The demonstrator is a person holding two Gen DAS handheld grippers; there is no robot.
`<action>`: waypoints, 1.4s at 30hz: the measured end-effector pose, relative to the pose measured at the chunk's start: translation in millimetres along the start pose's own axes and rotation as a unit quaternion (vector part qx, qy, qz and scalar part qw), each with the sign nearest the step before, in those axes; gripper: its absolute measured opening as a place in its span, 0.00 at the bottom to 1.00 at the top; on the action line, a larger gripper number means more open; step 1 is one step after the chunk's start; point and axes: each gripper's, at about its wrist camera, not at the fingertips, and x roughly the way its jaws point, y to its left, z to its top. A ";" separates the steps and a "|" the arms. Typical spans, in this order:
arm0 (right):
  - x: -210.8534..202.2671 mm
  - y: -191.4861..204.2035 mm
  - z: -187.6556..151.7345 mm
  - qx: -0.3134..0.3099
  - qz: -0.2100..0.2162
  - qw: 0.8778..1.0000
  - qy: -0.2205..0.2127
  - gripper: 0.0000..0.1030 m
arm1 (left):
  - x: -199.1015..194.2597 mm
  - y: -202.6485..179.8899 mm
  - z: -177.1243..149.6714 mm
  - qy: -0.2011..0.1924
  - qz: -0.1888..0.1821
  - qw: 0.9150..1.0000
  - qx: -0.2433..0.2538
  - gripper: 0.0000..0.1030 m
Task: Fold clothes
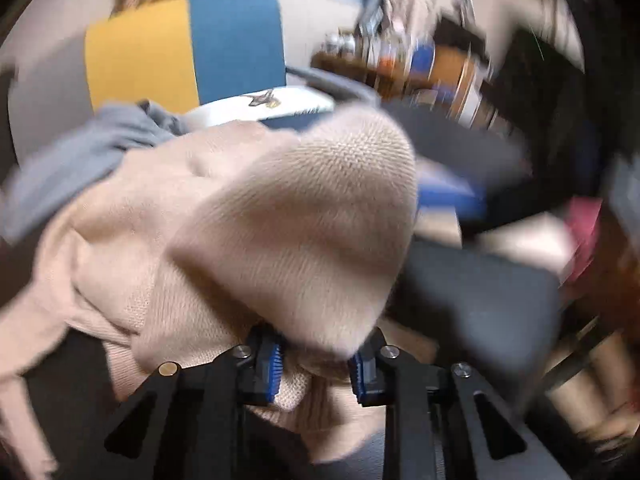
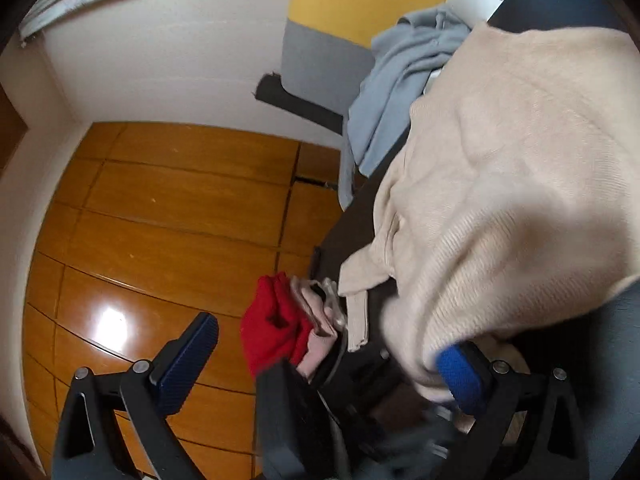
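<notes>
Left gripper: blue pads partly apart, beige knit sweater bunched between them, grip looks clamped on fabric; sweater billows ahead of gripper, hiding most of dark surface below

Right gripper: spread wide, sweater hem draped over right pad, left pad bare above wooden floor

Grey garment ahead, beyond sweater; red garment between right gripper's fingers, farther off

White item ahead bears blurred emblem, unreadable; right-view lettering at top edge cut off, illegible; left view motion-blurred on right side
</notes>
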 end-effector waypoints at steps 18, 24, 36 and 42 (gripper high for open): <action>-138.5 -62.2 -46.2 -0.113 -0.458 0.879 -0.068 1.00 | -23.0 64.7 42.0 -0.008 -0.012 0.993 -0.120 0.08; -153.2 -80.1 9.1 -0.114 -0.525 0.841 -0.063 1.00 | -37.5 77.0 1.5 0.001 -0.001 0.989 -0.150 0.17; -143.6 -23.3 -33.5 -0.211 -0.476 0.848 -0.096 1.00 | -73.4 116.4 -83.5 -0.023 -0.049 0.965 -0.255 0.27; -72.7 7.8 -116.2 -0.242 -0.343 0.907 -0.021 1.00 | -59.6 107.2 -68.8 -0.034 -0.093 0.964 -0.249 0.35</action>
